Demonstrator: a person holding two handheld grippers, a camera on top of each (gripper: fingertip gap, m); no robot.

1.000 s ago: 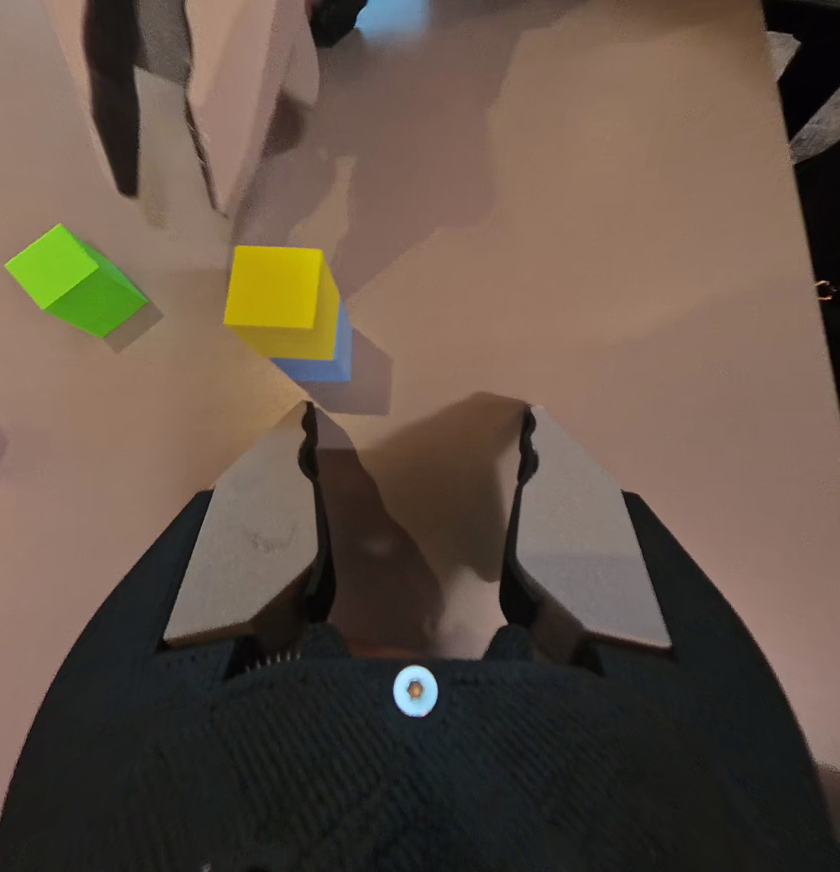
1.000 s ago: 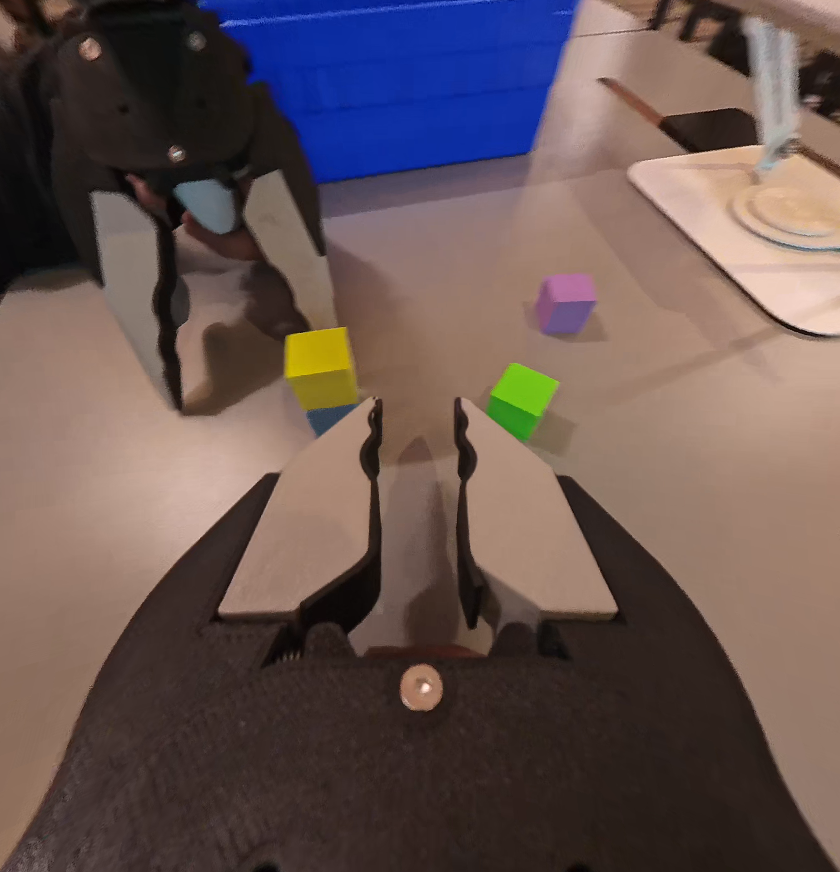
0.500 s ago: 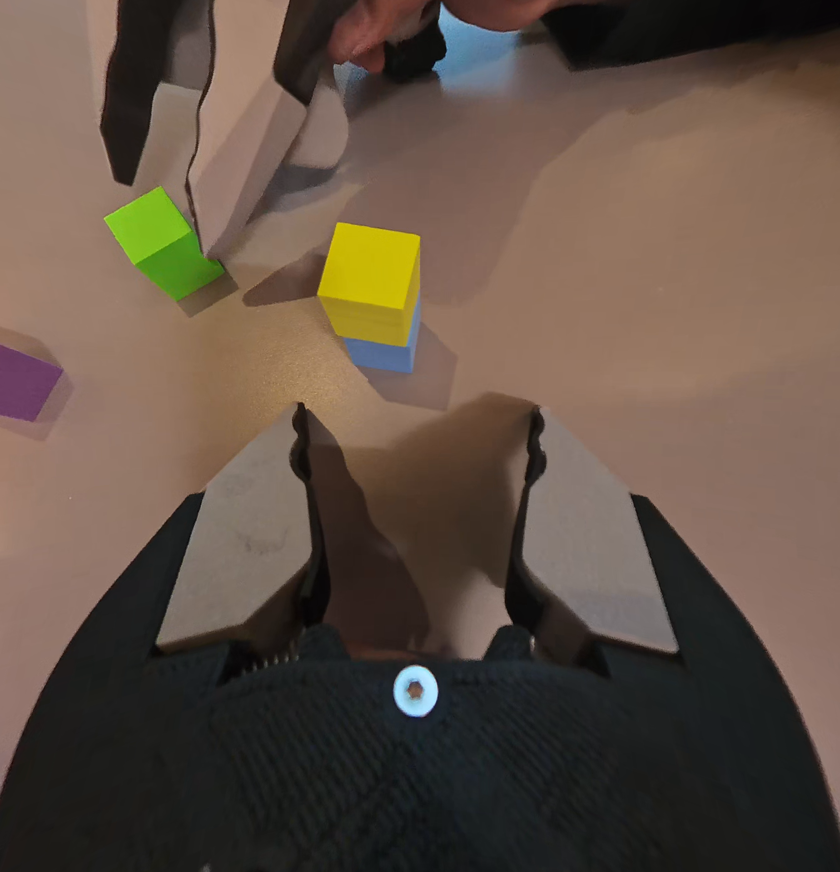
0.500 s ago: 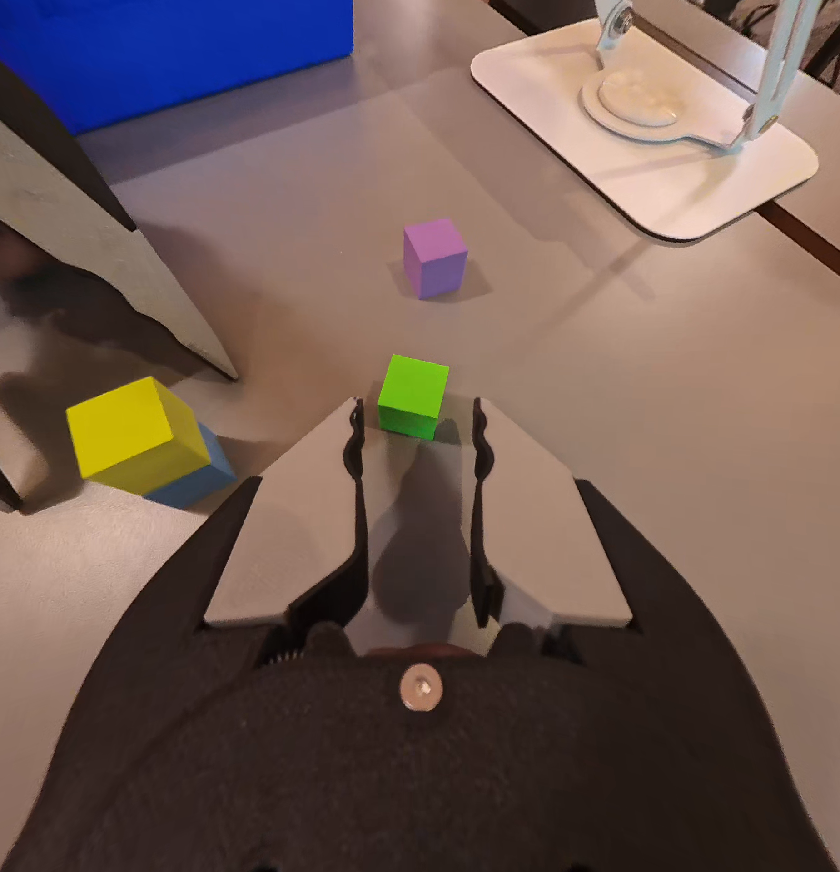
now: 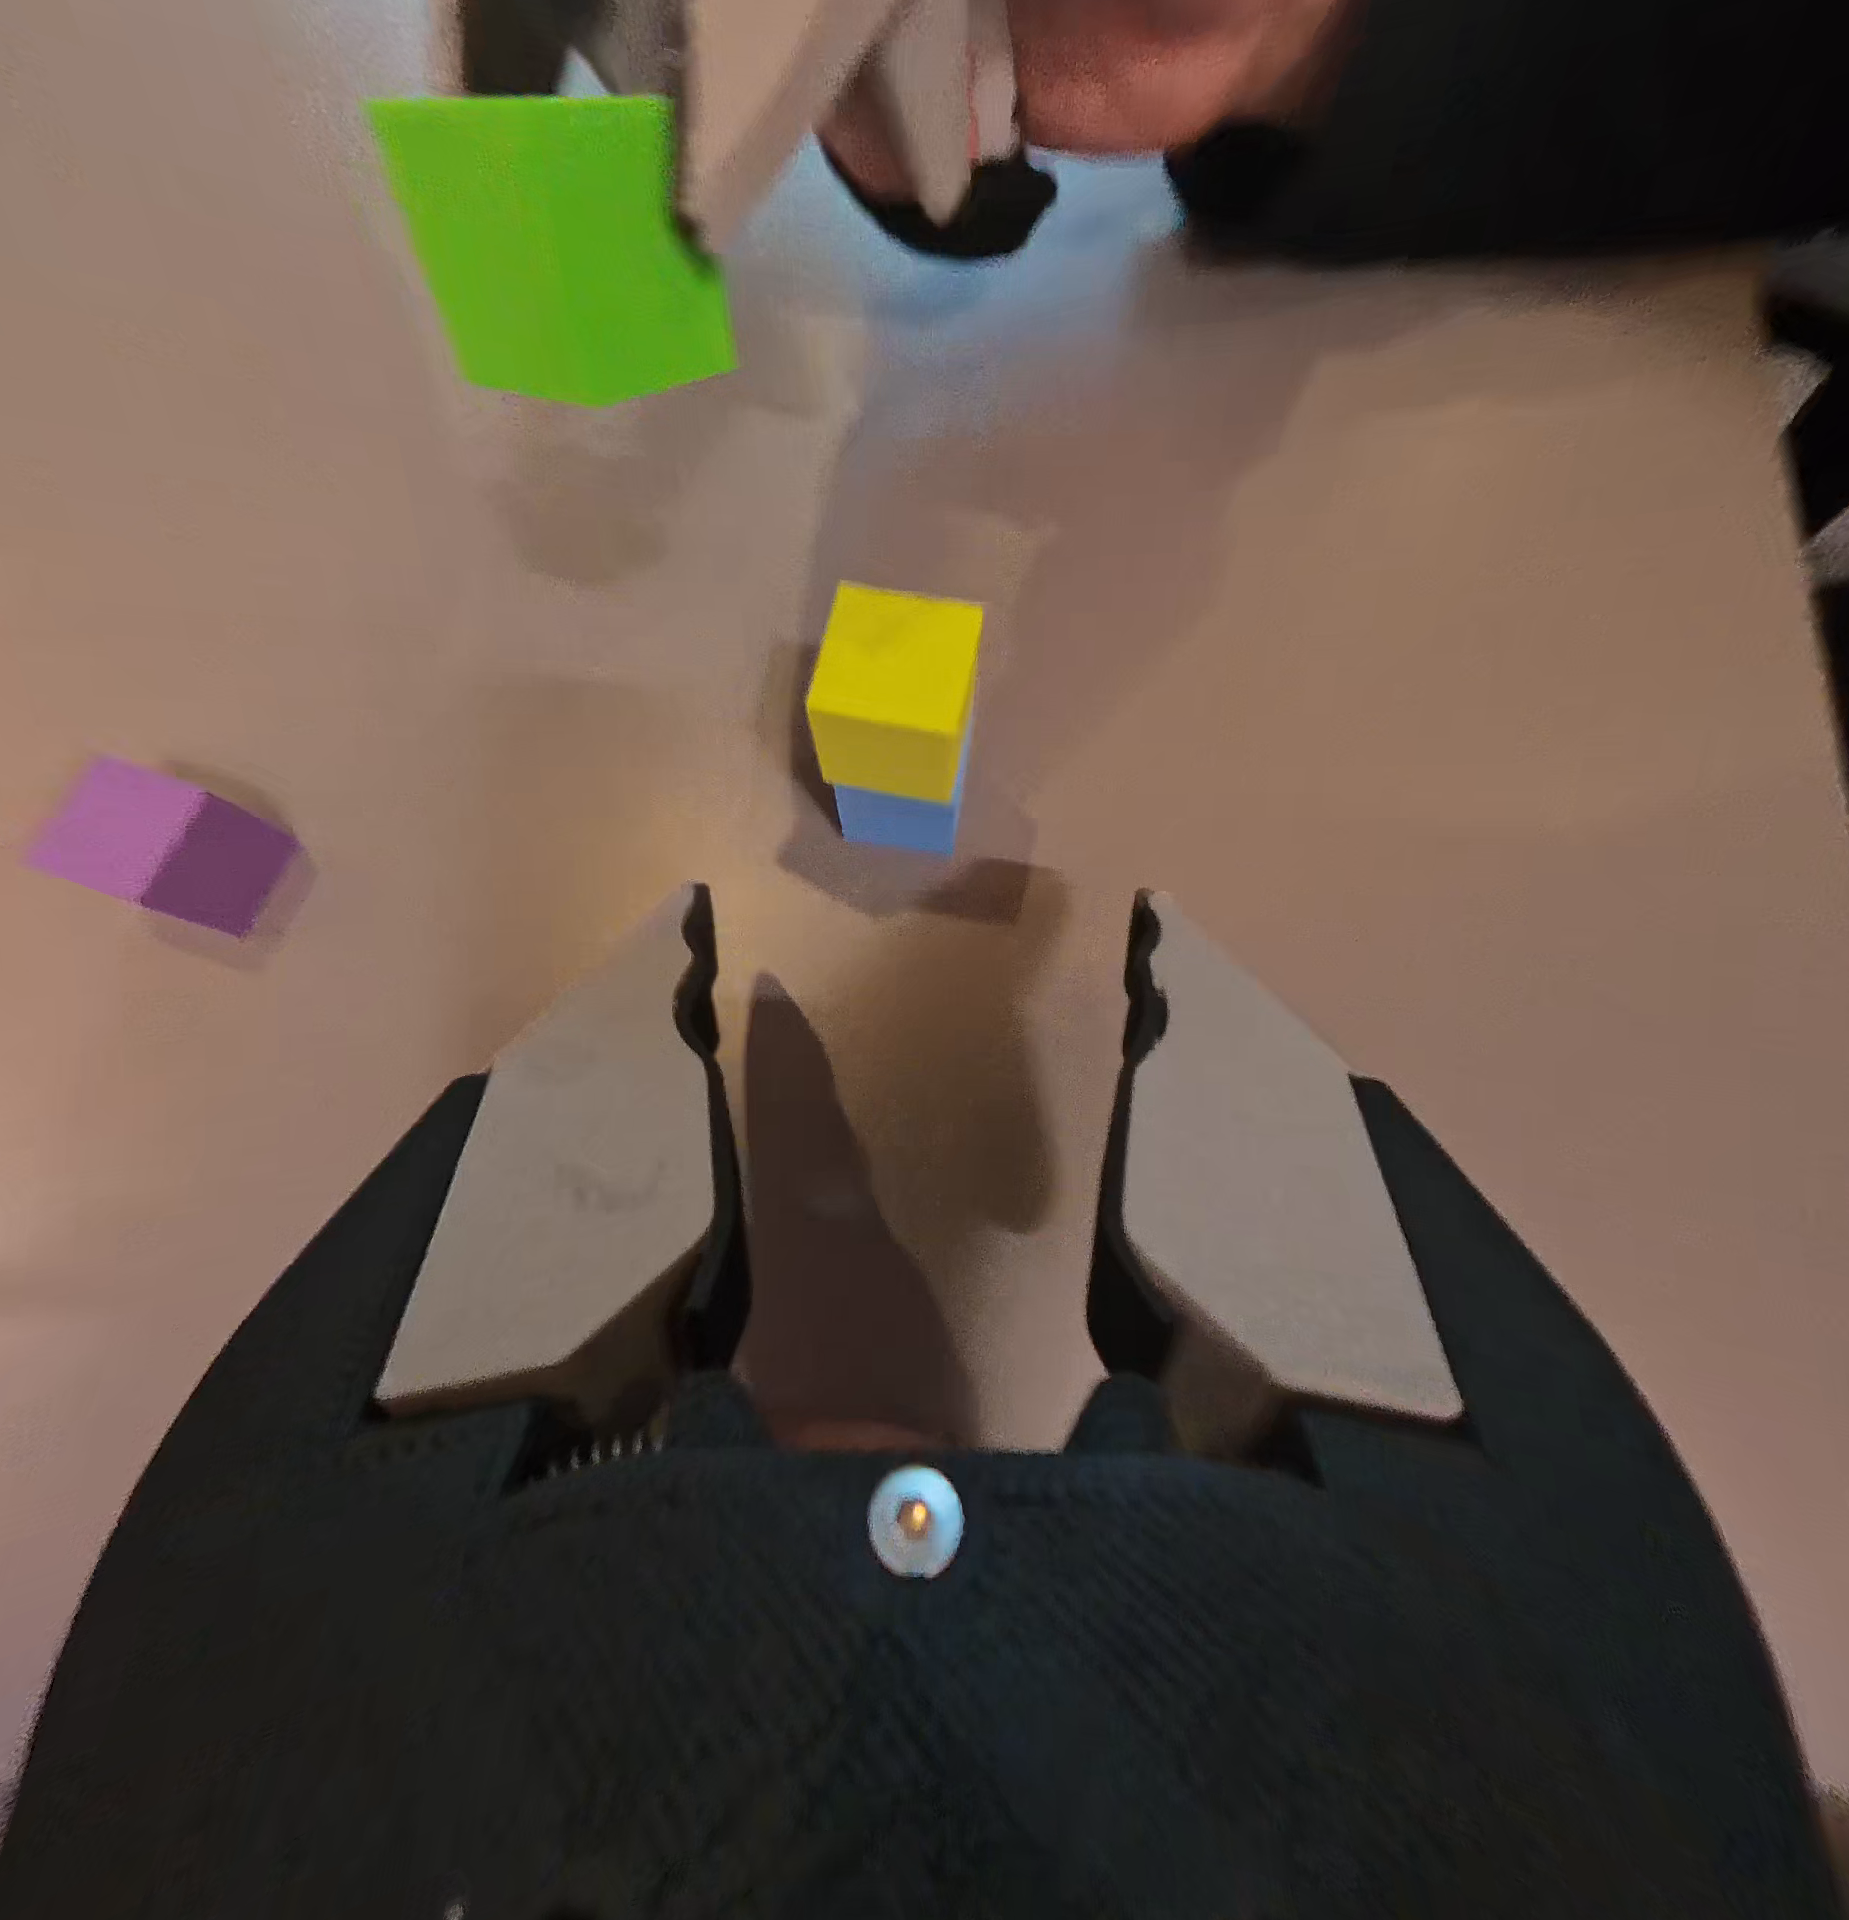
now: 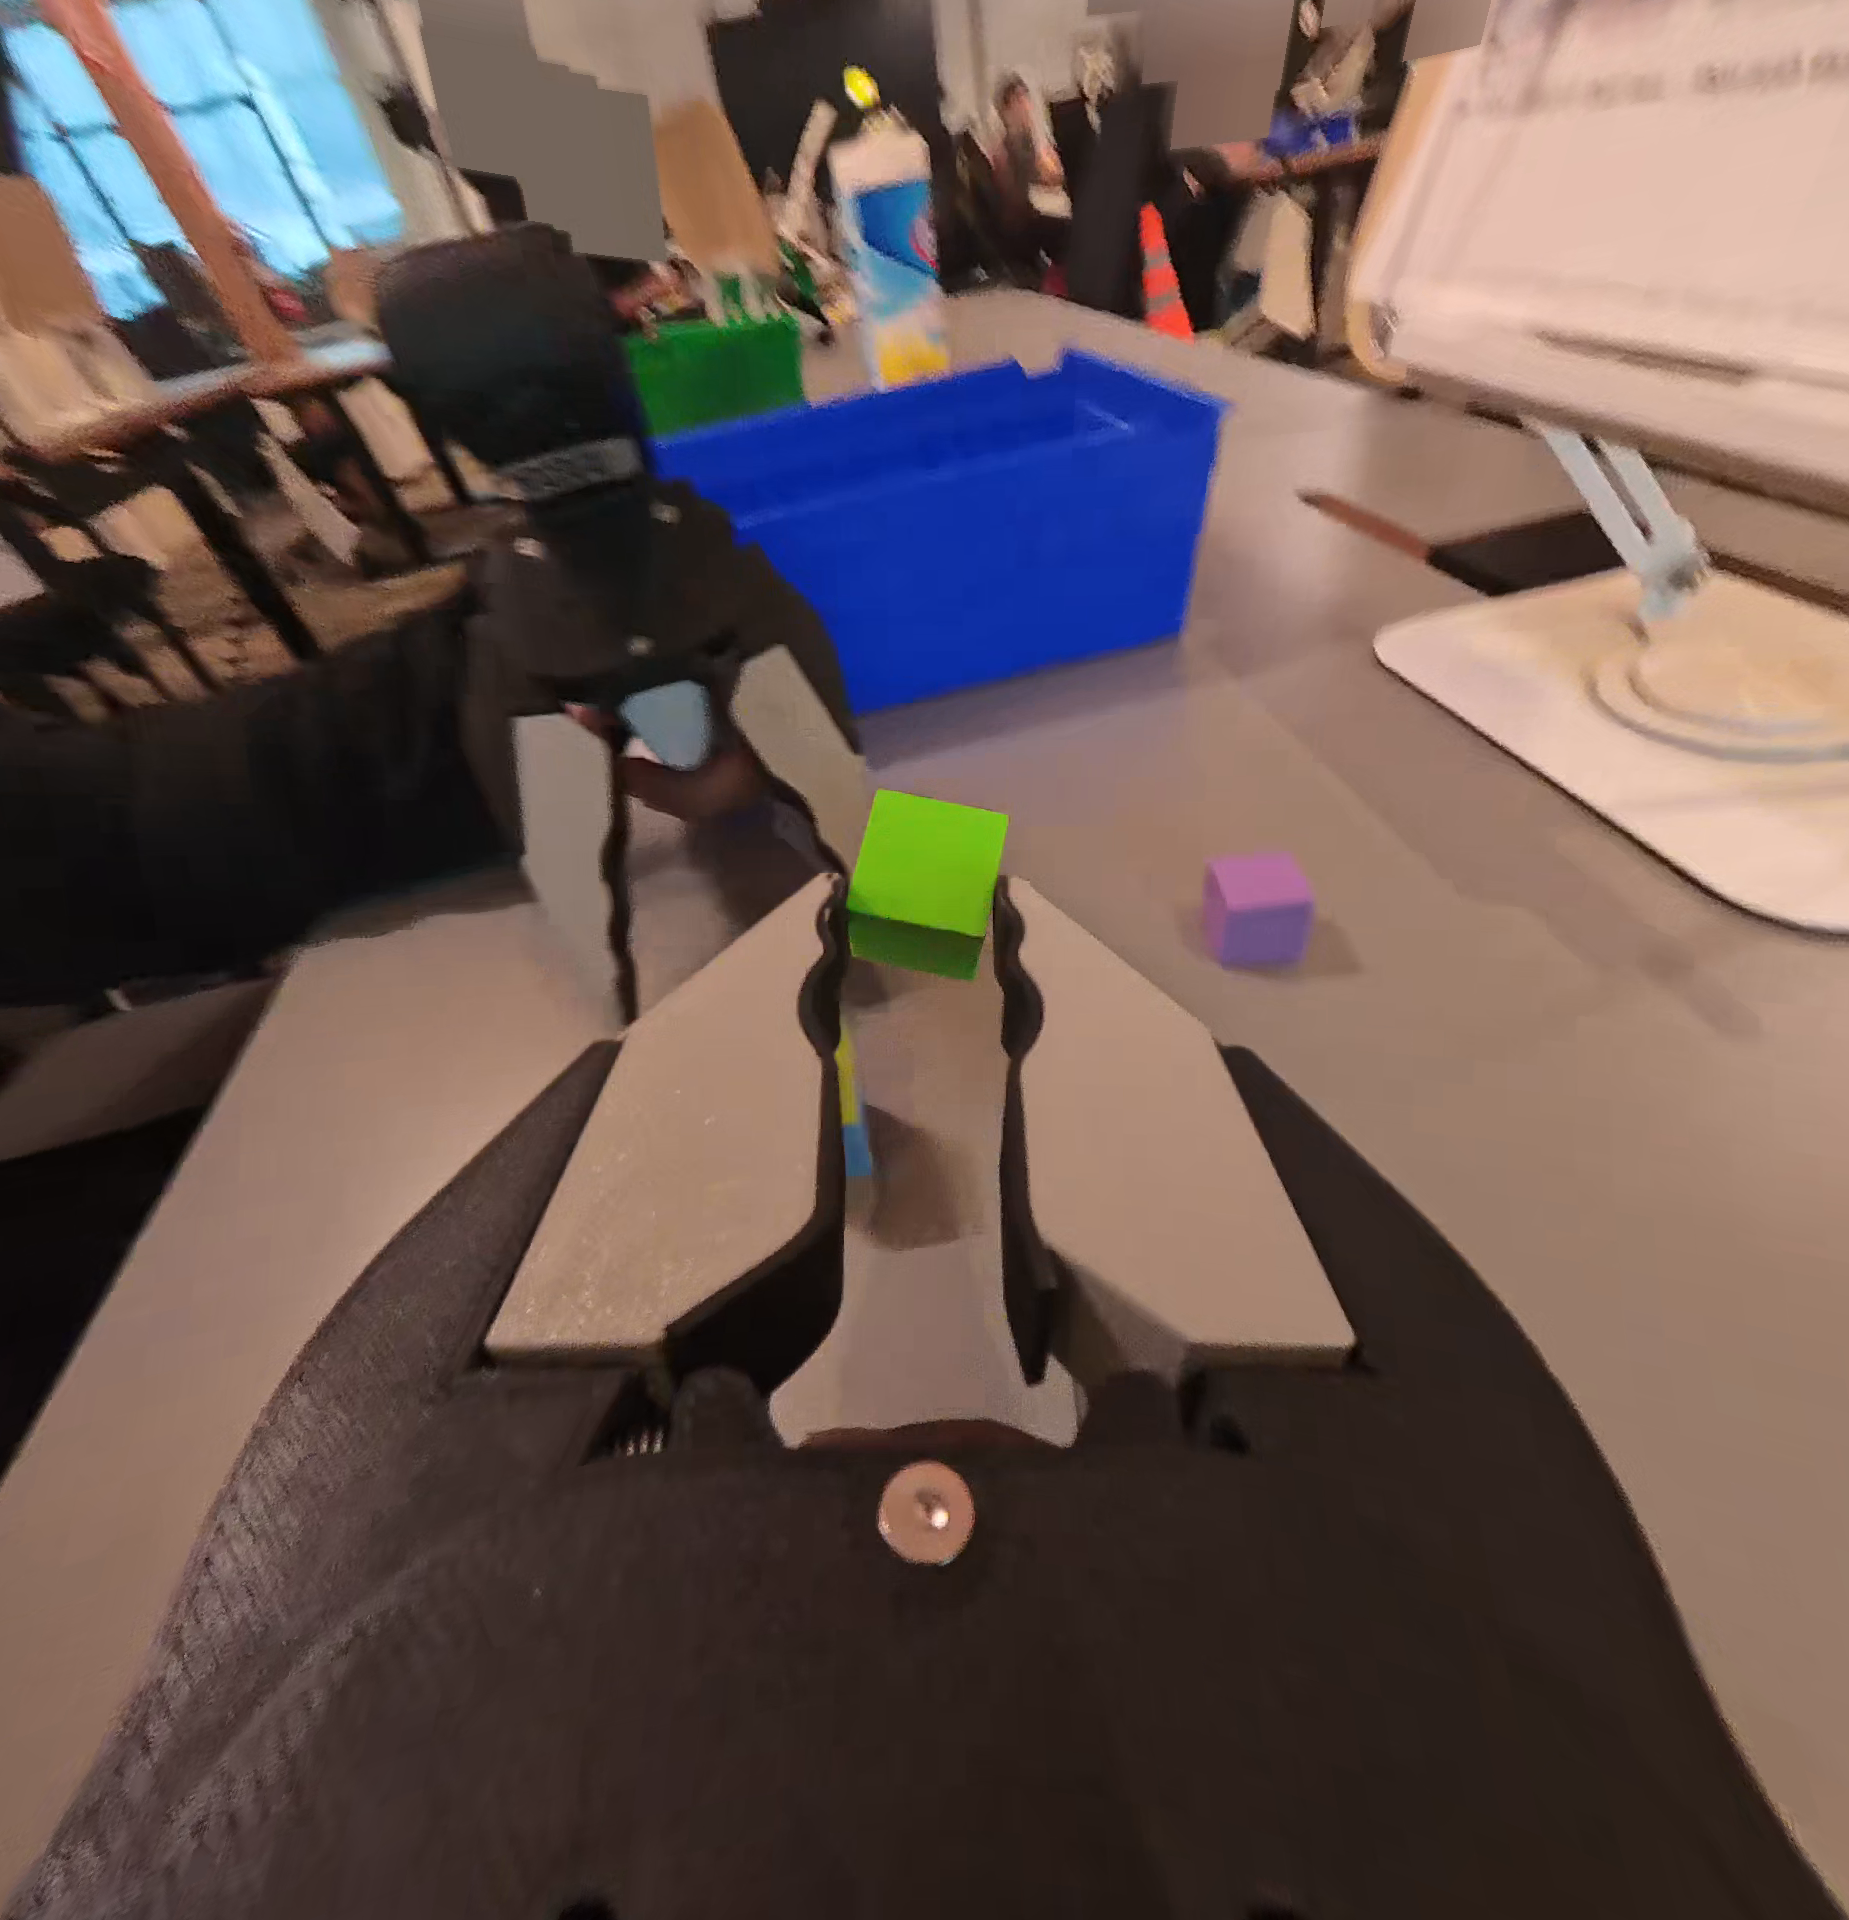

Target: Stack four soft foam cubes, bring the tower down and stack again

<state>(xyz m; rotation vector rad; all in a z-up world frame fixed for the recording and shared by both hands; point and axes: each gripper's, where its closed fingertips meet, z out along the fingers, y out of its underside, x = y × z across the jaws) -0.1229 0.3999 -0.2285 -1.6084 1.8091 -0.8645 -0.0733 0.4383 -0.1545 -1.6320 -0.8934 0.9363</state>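
Your right hand-held gripper (image 6: 918,902) grips the green cube (image 6: 925,883) at its fingertips, lifted off the tabletop (image 6: 1419,1091). Your left hand-held gripper (image 5: 915,930) hangs spread and empty near the yellow cube (image 5: 894,691) sitting on the blue cube (image 5: 899,821); the purple cube (image 5: 161,847) lies apart

Left wrist view looks steeply down at the table (image 5: 1419,727). Right wrist view faces nearly level across it. Both share the green cube (image 5: 556,249) (image 6: 925,883).

Soft indoor light, motion-blurred edges
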